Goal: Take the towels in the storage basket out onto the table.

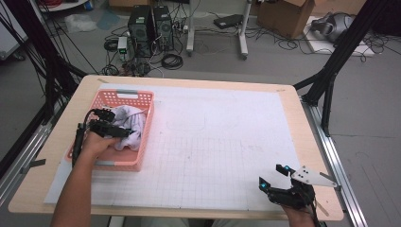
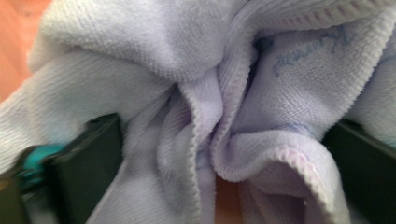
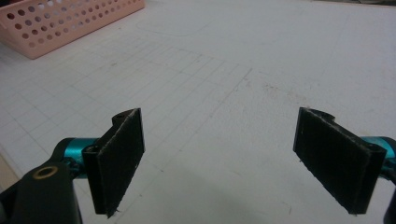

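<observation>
1. High view count: one pink perforated basket (image 1: 142,135) at the left of the frame, one pale lavender cloth (image 1: 130,124) bunched inside it, one white gridded mat (image 1: 222,142) covering most of the tabletop (image 1: 66,113), two tools.
2. Left tool (image 1: 109,124): reaches into the basket from the lower left; forearm comes up from the bottom edge, hand (image 1: 97,144) resting over the basket's near end.
3. Left gripper view: cloth (image 2: 201,93) fills the space between the two jaws, which stand apart at the left and right edges; folds and a stitched hem lie between them. Whether the jaws press on the cloth I cannot tell.
4. Right tool (image 1: 273,177): lower right of the high view, over the mat near the tabletop's front edge, well apart from the basket.
5. Right gripper view: right tool (image 3: 233,158) spread wide, nothing between the pads; basket (image 3: 70,23) at upper left.
</observation>
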